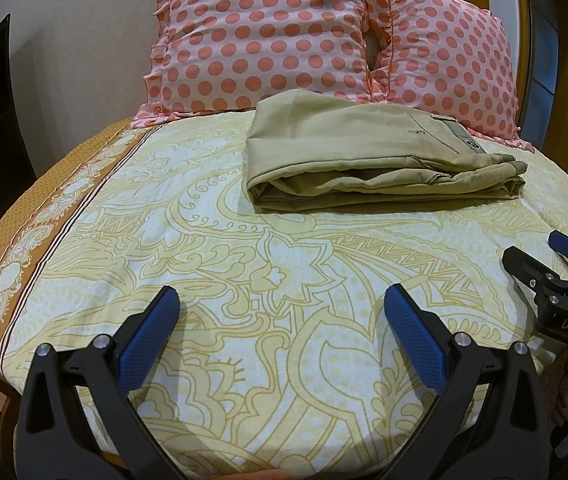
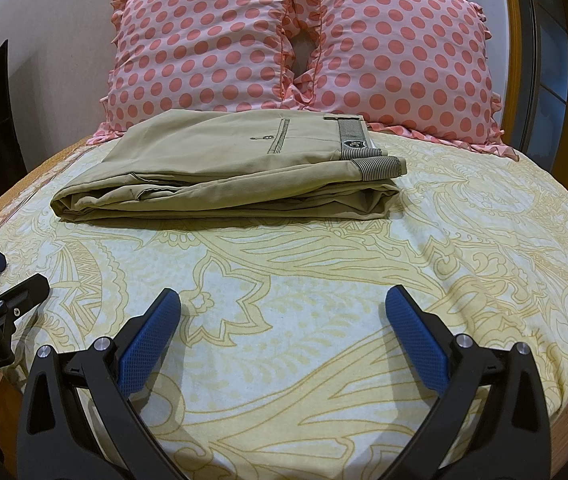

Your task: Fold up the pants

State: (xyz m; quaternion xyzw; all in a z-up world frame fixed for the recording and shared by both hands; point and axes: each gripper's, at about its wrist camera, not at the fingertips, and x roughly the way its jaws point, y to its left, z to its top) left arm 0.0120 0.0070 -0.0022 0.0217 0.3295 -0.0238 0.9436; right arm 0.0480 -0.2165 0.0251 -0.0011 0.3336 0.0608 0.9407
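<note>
Pants (image 2: 224, 168) folded, far on bed (image 2: 324, 280), near pillows (image 2: 304, 40). Left gripper (image 1: 282, 300), right gripper (image 2: 283, 300): jaws spread, holding nothing.

Both views are taken low over the yellow-patterned bed (image 1: 268, 280), facing the pink polka-dot pillows (image 2: 296, 40). The folded khaki pants (image 1: 372, 160) are shared, seen from the left and from the right (image 2: 220, 168) respectively.

Bed (image 2: 324, 288) with folded pants (image 2: 220, 172), pillows (image 2: 304, 40)
</note>
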